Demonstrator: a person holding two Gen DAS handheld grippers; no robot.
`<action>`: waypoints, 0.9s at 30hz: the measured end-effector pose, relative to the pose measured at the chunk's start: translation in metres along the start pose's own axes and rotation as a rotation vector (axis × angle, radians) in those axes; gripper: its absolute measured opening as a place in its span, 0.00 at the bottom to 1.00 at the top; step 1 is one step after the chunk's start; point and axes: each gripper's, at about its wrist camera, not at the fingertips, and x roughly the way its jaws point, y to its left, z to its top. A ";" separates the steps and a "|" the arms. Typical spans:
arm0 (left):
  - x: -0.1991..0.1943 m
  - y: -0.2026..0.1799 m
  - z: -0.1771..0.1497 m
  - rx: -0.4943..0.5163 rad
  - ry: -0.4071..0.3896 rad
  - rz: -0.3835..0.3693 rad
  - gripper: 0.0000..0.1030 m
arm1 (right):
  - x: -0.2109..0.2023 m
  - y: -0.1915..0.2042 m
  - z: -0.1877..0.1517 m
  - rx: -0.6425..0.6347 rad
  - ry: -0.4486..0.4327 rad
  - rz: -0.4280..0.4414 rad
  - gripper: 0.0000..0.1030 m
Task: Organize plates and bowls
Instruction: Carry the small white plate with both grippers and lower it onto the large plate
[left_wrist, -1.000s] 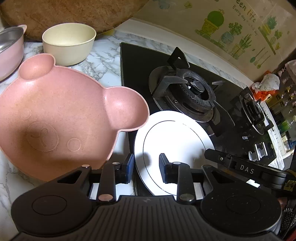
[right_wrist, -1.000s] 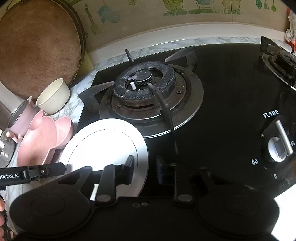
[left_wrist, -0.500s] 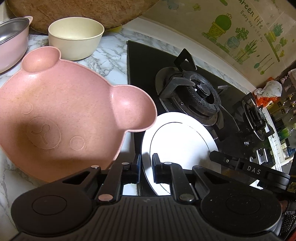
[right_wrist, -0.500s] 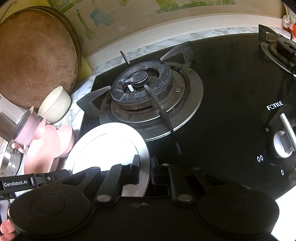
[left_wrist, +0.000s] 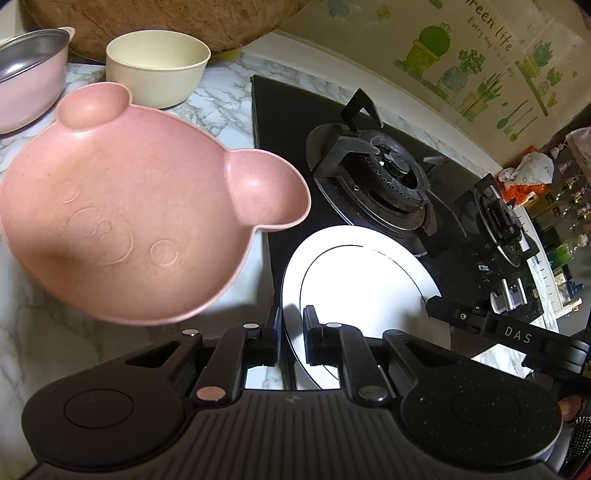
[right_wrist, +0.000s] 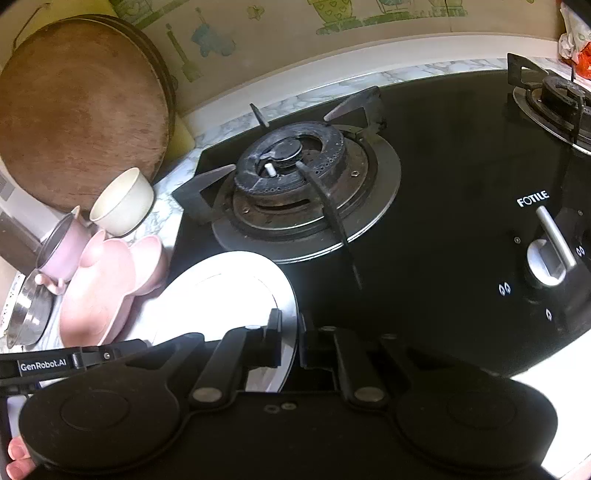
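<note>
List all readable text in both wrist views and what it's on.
"FOTILE": black glass hob, beside the knob.
"GenRobot.AI": bar of the left claw, seen from the right wrist.
"DAS": bar of the right claw, seen from the left wrist.
"...reen life" with "Every day...": cactus wall sticker; the rest is too blurred to read.
Marks by the knob: too small.

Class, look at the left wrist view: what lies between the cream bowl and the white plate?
The pink bear-shaped dish, its right ear toward the white plate; the cream bowl sits behind its other ear.
</note>
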 end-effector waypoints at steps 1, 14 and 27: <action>-0.003 0.001 -0.002 -0.001 -0.004 -0.001 0.11 | -0.002 0.001 -0.002 -0.001 -0.001 -0.001 0.09; -0.071 0.028 -0.016 -0.002 -0.094 -0.005 0.11 | -0.025 0.044 -0.016 -0.032 -0.016 0.069 0.09; -0.162 0.095 -0.035 -0.080 -0.200 0.045 0.11 | -0.037 0.136 -0.031 -0.137 -0.017 0.157 0.09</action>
